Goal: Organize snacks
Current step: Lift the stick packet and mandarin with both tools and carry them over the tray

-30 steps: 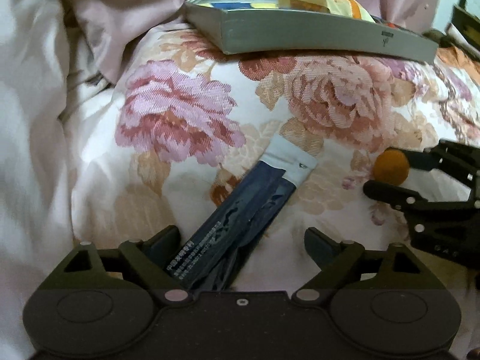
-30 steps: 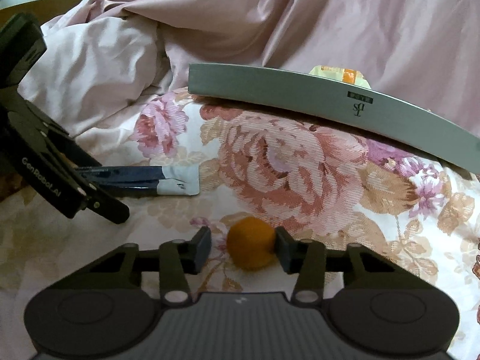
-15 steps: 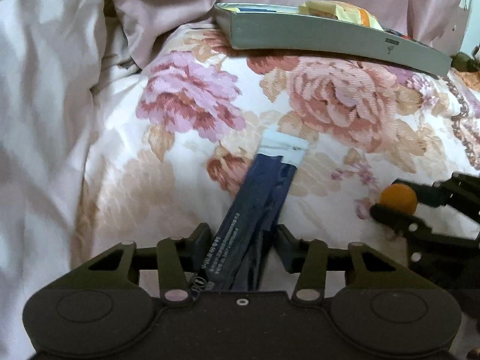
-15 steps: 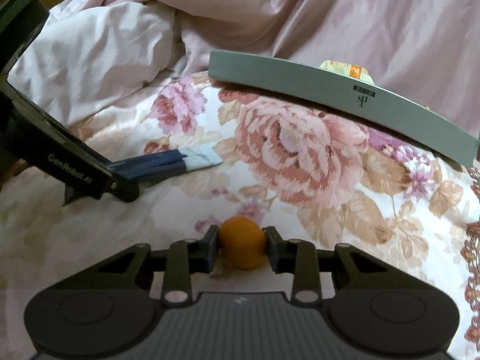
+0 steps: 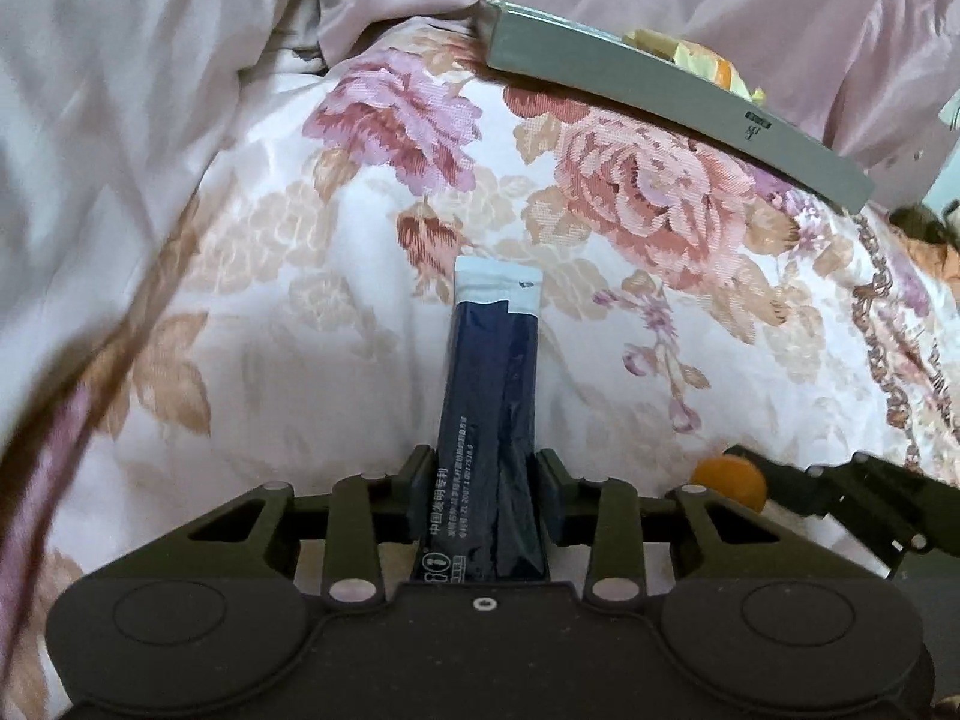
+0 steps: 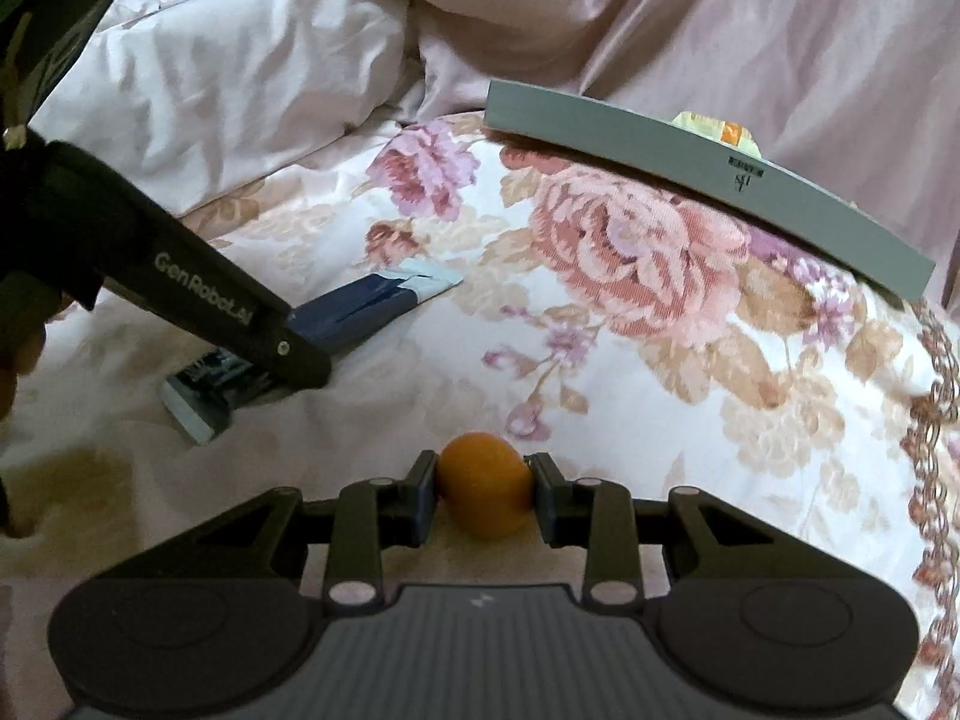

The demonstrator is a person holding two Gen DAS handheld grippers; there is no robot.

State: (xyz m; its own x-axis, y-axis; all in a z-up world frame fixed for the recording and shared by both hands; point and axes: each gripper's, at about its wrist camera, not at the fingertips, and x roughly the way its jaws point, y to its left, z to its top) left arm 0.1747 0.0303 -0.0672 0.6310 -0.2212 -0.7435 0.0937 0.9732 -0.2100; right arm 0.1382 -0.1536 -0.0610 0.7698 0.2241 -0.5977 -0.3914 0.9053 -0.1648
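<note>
Floral quilt [image 5: 690, 324] under both your tools is soft and uneven, so each snack is pinched at its near end, probably to keep it from sinking in. At two o'clock in both views, your grey tray [image 6: 690, 144] lies on the quilt, likely the goal; one yellow-orange packet [image 6: 717, 127] shows over its rim, the rest hidden. Your left gripper [image 5: 486, 495] clamps the dark blue sachet [image 5: 492, 372], which points to twelve o'clock. Your right gripper [image 6: 485, 495] squeezes the small orange ball [image 6: 485, 483] from both sides.

The grey tray's [image 6: 690, 180] wall hides most of its yellow packets [image 6: 714, 126].
</note>
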